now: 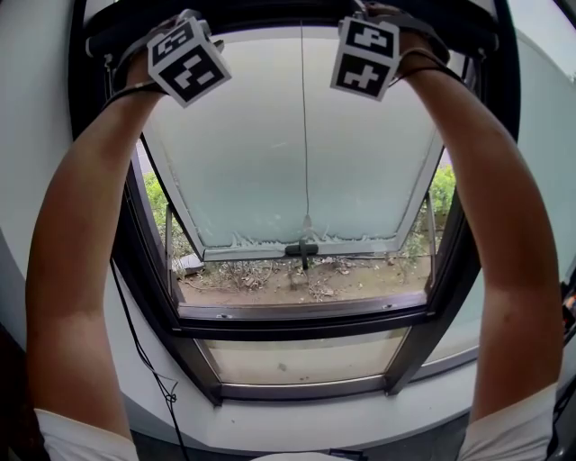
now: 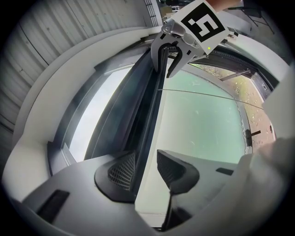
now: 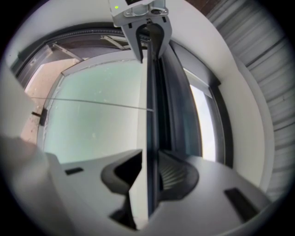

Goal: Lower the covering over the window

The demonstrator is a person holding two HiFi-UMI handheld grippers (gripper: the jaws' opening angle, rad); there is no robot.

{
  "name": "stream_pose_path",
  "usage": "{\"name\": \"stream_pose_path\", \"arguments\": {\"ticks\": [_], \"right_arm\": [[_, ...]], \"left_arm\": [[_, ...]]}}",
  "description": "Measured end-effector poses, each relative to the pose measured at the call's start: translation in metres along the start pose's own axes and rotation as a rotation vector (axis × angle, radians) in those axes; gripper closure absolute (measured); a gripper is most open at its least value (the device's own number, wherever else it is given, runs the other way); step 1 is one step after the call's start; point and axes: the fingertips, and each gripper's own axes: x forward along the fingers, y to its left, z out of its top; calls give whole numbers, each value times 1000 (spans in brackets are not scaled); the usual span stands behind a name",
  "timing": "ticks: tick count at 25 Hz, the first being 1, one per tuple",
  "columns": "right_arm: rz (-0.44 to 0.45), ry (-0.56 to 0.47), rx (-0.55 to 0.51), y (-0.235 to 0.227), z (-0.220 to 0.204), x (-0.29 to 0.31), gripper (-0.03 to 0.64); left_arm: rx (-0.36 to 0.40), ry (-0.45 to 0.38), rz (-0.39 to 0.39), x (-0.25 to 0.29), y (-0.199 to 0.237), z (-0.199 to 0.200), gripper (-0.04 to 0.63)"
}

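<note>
The blind's bottom bar (image 1: 270, 22) runs dark across the top of the window, high above my head. Both arms reach up to it. My left gripper (image 2: 146, 161) stands open around the bar (image 2: 150, 120): the bar lies against the left pad (image 2: 122, 170), with a gap to the other pad. My right gripper (image 3: 150, 163) is shut on the same bar (image 3: 150, 101), further along it. In the head view the marker cubes hide the jaws of the left gripper (image 1: 171, 36) and the right gripper (image 1: 373, 36). Each gripper shows in the other's view, straddling the bar.
The frosted window sash (image 1: 297, 153) is tilted outward, with a black handle (image 1: 301, 249) at its lower edge and a thin cord (image 1: 303, 135) hanging down its middle. Bushes and dirt lie outside. A black cable (image 1: 144, 351) trails down the wall at the lower left.
</note>
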Motion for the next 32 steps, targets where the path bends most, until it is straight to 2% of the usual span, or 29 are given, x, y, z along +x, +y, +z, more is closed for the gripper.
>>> {"name": "stream_pose_path", "arguments": {"ticks": [5, 11, 18, 25, 32], "right_arm": [[22, 6, -5, 0, 0, 1, 508], [-6, 4, -36, -1, 1, 2, 508], [-13, -4, -23, -1, 3, 5, 508], [-9, 2, -7, -2, 4, 9, 510], [21, 13, 10, 6, 3, 5, 525]], "left_arm": [[-3, -1, 3, 2, 0, 1, 454], [22, -1, 25, 6, 2, 3, 453], [53, 10, 35, 17, 1, 0, 448], [60, -7, 19, 17, -1, -1, 449], [123, 15, -19, 10, -7, 3, 469]]}}
